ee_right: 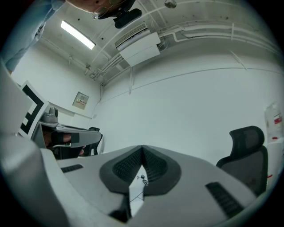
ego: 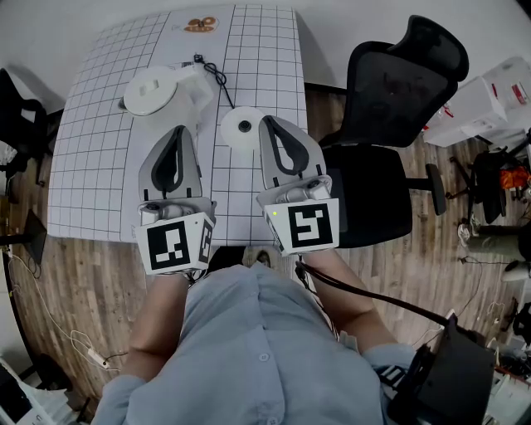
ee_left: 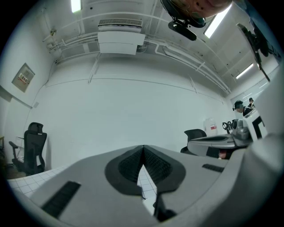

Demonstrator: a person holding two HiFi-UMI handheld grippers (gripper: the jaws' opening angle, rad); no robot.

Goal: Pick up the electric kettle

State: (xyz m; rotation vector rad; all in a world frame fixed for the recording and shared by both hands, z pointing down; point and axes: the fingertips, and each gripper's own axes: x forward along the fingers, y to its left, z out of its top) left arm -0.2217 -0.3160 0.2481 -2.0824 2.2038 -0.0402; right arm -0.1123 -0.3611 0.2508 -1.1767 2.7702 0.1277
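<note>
In the head view a white electric kettle (ego: 158, 90) stands on the grid-patterned table (ego: 99, 166) at the far left, seen from above. Its round white base (ego: 241, 129) lies to the right, and a black cord (ego: 214, 73) runs back from it. My left gripper (ego: 177, 131) is shut and empty, its tip just short of the kettle. My right gripper (ego: 268, 121) is also shut and empty, its tip at the base's right edge. In the left gripper view the left gripper (ee_left: 143, 146) has its pads together. The right gripper (ee_right: 142, 147) looks the same in its own view.
A black office chair (ego: 390, 124) stands close to the table's right edge. A small orange-brown thing (ego: 200, 24) lies at the table's far edge. White boxes (ego: 489, 100) and clutter sit on the wooden floor at the right. Another black chair (ee_left: 33, 146) stands by the wall.
</note>
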